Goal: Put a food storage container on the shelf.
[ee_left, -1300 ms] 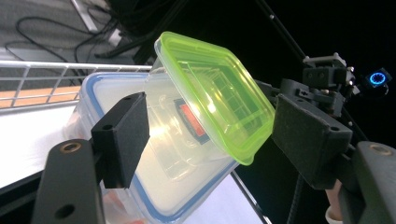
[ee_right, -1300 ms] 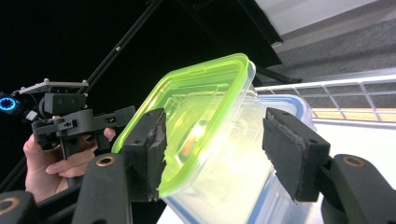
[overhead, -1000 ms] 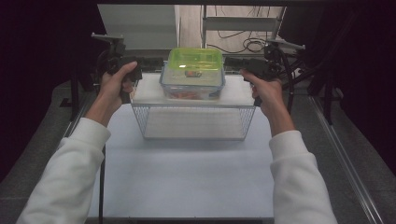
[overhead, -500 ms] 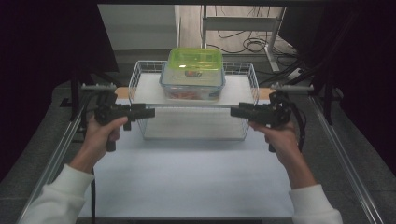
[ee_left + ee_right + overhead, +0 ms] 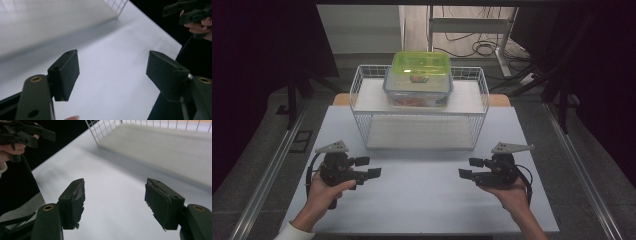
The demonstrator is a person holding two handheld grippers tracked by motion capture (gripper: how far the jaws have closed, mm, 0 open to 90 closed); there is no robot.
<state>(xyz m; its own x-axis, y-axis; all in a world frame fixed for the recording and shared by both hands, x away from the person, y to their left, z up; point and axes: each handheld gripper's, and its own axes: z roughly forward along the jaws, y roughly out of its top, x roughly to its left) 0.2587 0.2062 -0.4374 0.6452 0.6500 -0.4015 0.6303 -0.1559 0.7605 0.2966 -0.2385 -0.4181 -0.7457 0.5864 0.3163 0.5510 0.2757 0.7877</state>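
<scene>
Both grippers low over the white mat point(image 5: 422, 200), near the person's edge, well apart from the wire rack point(image 5: 422, 112). L gripper point(image 5: 371, 167) jaws spread, nothing btwn them; R gripper point(image 5: 468, 168) jaws also spread & empty, having just been opening wider. Both point inward at each other. Box point(image 5: 418, 80) w/ green lid sits on top of the rack, roughly centred, some food visible inside. Risks, as I judge: a two-sided grab needs both grippers to rise to the box's level together; if one lands first, box could slide on the shelf or tip off the far rim. Smooth plastic walls + pads may slip, esp. since R pads point(image 5: 75, 200) look torn. Coming in low could snag jaws on rack wires & shove the whole rack.
</scene>
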